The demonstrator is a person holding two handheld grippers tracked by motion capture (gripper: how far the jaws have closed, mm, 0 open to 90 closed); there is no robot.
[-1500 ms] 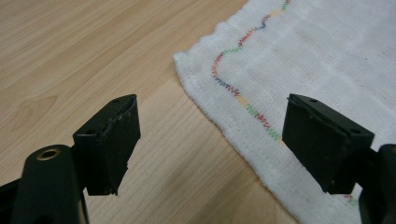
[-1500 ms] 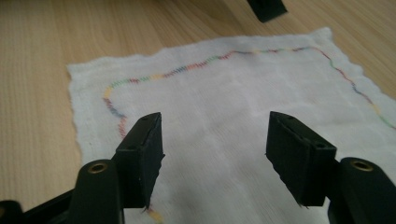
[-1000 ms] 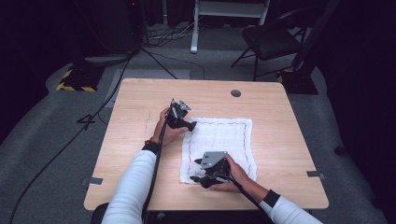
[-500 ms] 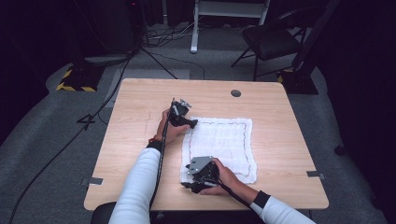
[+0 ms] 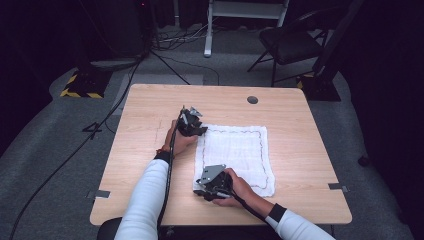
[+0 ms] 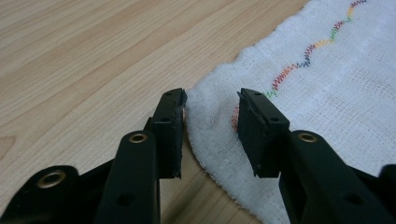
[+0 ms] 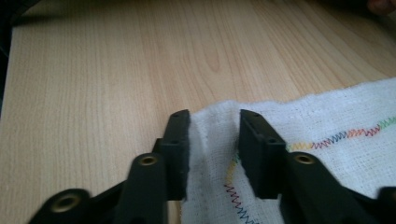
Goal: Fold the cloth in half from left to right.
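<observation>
- Two handheld grippers work at the corners of a white cloth [image 5: 235, 155] that lies flat on a light wooden tabletop [image 5: 150, 115], seen from above.
- White cloth: roughly square, with a thin line of multicoloured zigzag stitching running just inside its edge. It sits right of the tabletop's centre, toward the near side.
- Left gripper [image 6: 211, 126]: held in the person's left hand [image 5: 178, 142] at the cloth's far left corner. Its two black jaws are partly open and straddle the corner. One jaw touches the cloth's edge on the bare-wood side; the other rests over the stitching. The fabric between them is not pinched.
- Right gripper [image 7: 214, 140]: held in the person's right hand [image 5: 236, 188] at the cloth's near left corner. Its jaws are also partly open, with a raised ridge of cloth between them. Nothing is clamped.
- Both forearms wear white sleeves with dark cuffs.
- Small dark round disc [image 5: 252, 99]: on the tabletop near its far edge, well apart from the cloth.
</observation>
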